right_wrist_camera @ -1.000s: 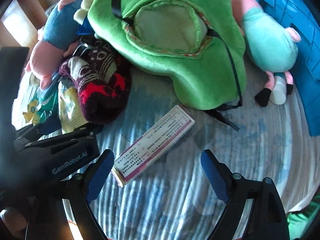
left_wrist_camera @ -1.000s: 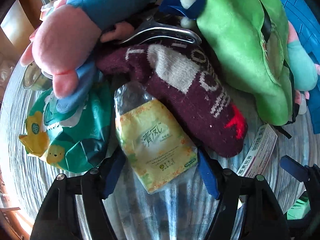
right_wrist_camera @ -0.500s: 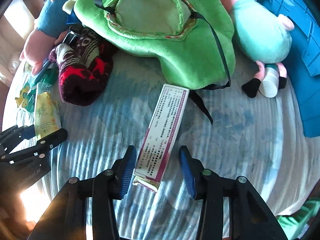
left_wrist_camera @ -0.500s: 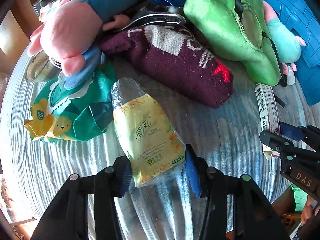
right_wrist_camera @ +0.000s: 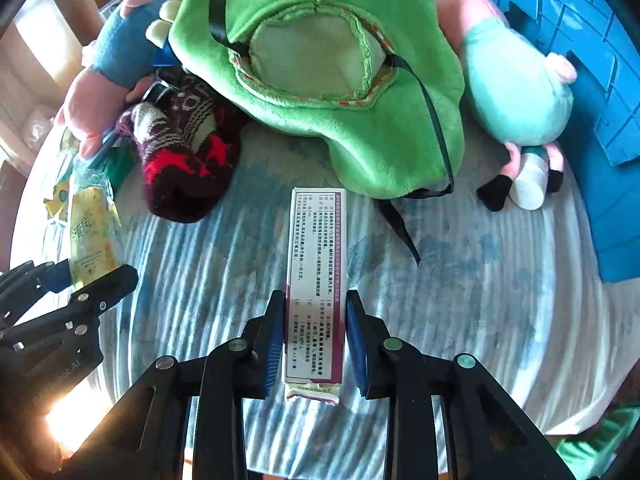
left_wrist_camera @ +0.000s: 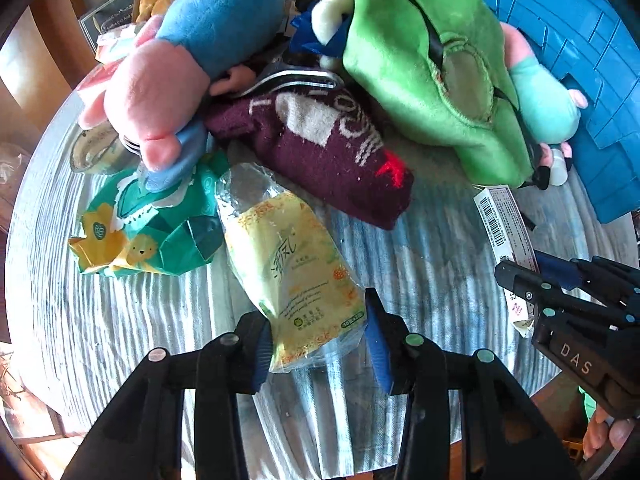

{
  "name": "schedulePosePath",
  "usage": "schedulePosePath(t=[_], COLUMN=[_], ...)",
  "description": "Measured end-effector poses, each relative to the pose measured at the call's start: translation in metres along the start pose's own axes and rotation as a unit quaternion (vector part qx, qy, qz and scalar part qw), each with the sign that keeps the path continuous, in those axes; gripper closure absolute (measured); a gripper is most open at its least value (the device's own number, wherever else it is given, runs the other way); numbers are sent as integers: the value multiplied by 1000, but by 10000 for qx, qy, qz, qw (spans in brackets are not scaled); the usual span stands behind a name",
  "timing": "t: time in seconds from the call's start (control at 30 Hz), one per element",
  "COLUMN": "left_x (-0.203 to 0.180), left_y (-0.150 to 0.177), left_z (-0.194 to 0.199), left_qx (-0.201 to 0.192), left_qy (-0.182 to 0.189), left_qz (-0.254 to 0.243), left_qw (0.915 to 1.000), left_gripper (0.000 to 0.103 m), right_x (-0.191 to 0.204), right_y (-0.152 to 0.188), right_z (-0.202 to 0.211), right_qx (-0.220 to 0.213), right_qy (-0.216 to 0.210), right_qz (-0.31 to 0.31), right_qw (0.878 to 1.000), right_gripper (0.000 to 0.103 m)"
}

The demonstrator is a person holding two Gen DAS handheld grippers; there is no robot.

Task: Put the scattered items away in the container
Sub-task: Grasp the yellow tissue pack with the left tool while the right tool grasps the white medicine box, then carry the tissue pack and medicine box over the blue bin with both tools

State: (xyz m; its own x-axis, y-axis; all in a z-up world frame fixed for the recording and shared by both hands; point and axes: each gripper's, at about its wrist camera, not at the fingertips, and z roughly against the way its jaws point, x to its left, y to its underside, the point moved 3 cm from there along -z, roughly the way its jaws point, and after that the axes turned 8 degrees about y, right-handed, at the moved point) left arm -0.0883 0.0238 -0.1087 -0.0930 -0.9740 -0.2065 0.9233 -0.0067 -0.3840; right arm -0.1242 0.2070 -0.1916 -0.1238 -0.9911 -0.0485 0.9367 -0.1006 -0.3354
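Note:
My left gripper [left_wrist_camera: 318, 338] is shut on a yellow tissue pack [left_wrist_camera: 292, 264] and holds its near end over the striped tablecloth. My right gripper [right_wrist_camera: 314, 344] is shut on a long white and purple box [right_wrist_camera: 316, 276], which points away from me. The box also shows in the left wrist view [left_wrist_camera: 504, 220], with the right gripper [left_wrist_camera: 532, 280] on its near end. The blue container [right_wrist_camera: 592, 92] stands at the far right. A green plush hat [right_wrist_camera: 340, 80], a maroon sock [left_wrist_camera: 328, 148] and two pig plush toys [left_wrist_camera: 192, 64] [right_wrist_camera: 516, 92] lie beyond the grippers.
A green snack bag [left_wrist_camera: 148, 224] lies left of the tissue pack. A metal tool [left_wrist_camera: 292, 78] sticks out above the sock. A small white bottle [right_wrist_camera: 530, 184] lies by the teal pig's feet. The round table's edge [left_wrist_camera: 36, 148] curves at left.
Both grippers closed: the left on the tissue pack, the right on the box. The box turned to point straight ahead between the right fingers. Both cameras drew back from the pile.

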Motion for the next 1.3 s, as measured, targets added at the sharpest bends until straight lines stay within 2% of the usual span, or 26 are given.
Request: schedulePosePath(t=[0.07,0.1,0.17,0.2,0.23,0.3,0.4,0.5,0.6,0.73,0.97,1.13,1.3], left_x=[-5,17,19,40,23,3,-7,-13,-18,-20,-23,-39,-81], left_y=[-5,-8,-14,1,2,-1,3,1,-12,-30,-67,-99,-130], left_z=[22,25,45,52,29,27,39,63,81,102,126,142,158], left_qx=[-162,-242,-425,-511,-584,-733,-1049,-1372,-1751,-2162,-2570,-2739,-2954], left_qy=[-11,-33,-96,-125,-178,-228,-320,-416,-505,-427,-199,-34,103], left_qz=[12,14,-3,-6,3,37,59,4,-100,-199,-492,-689,-983], left_qw=[9999,9997,9990,9986,9981,9970,9939,9897,9832,9752,9650,9593,9502], left_gripper=[63,63,63,63,63,63,63,63,63,63,63,63,63], right_x=[-4,-6,-1,11,12,21,33,32,34,39,41,19,-22], right_y=[0,0,-7,-13,-16,-24,-44,-56,-65,-82,-118,-143,-164], right_z=[16,24,38,44,53,76,118,136,170,203,245,269,297], right_qx=[-178,-278,-480,-586,-691,-895,-1227,-1534,-1850,-2268,-2831,-3085,-3369], right_qy=[-79,-109,-142,-161,-188,-232,-272,-267,-281,-137,255,508,808], right_qz=[69,104,164,182,196,243,398,492,550,535,379,188,55], right_qw=[9998,9995,9986,9980,9972,9954,9913,9866,9808,9724,9580,9497,9381], right_gripper=[74,74,74,74,74,74,74,74,74,74,74,74,74])
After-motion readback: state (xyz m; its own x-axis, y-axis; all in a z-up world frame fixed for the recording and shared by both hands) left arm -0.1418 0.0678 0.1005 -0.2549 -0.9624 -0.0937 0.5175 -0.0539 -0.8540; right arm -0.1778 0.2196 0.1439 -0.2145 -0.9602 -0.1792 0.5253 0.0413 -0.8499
